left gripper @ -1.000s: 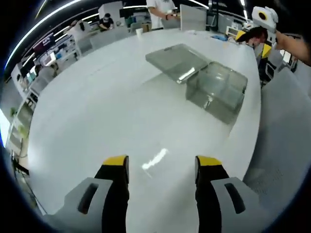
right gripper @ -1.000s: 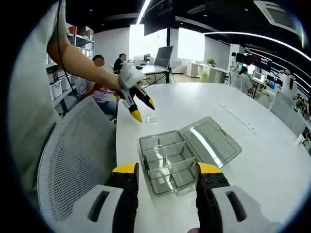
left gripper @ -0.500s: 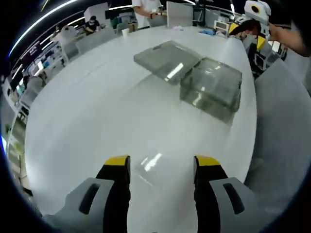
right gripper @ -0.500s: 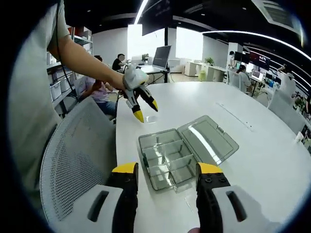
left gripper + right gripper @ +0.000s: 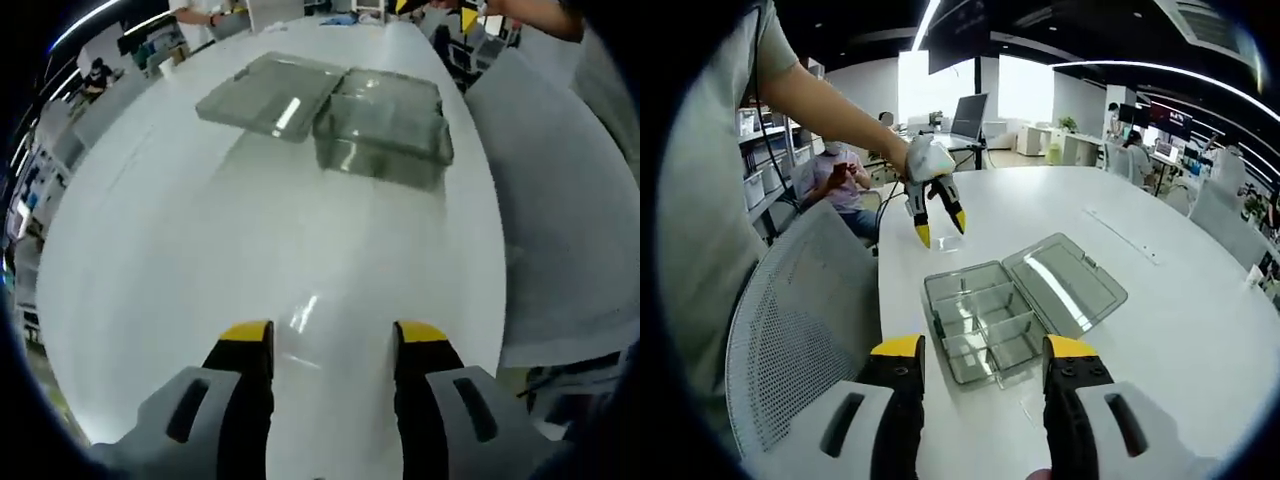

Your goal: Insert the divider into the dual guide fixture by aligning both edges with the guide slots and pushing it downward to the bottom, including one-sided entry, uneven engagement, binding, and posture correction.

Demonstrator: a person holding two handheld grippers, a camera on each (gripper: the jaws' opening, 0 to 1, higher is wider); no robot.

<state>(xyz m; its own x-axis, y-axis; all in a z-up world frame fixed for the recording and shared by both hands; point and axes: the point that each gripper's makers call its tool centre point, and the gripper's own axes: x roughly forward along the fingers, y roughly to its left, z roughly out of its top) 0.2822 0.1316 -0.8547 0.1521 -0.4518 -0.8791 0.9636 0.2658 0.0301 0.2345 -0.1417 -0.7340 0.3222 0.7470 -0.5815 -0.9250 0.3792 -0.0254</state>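
Left gripper view, from left to right: white table (image 5: 180,250) stretching wide, glossy with a streak of reflected light. Toward the far side, a clear plastic box (image 5: 385,135) with its lid (image 5: 270,92) folded flat to the left, hinge between them. To the right, past the table edge, the pale mesh back of a chair (image 5: 560,200). At the bottom, the left gripper (image 5: 329,338), yellow-tipped jaws spread apart, nothing between them, raised above bare tabletop and well apart from the box.

Right gripper view, from left to right: a light shirt sleeve and bare arm at the left edge, then the grey mesh chair (image 5: 800,320) beside the table. Above the table's near corner, the left gripper (image 5: 937,222) held in a hand, tips pointing down, jaws parted and empty. Just below those tips, a small clear flat piece (image 5: 948,244) lying on the table, likely the divider, though too faint to be sure. Nearer, the open clear box (image 5: 985,322) with inner compartments, lid (image 5: 1065,285) laid out to its right. At the bottom, the right gripper (image 5: 985,351), yellow tips spread wide, gripping nothing, hovering short of the box. Further right, open white table (image 5: 1180,320) and, in the distance, desks, screens and seated people.
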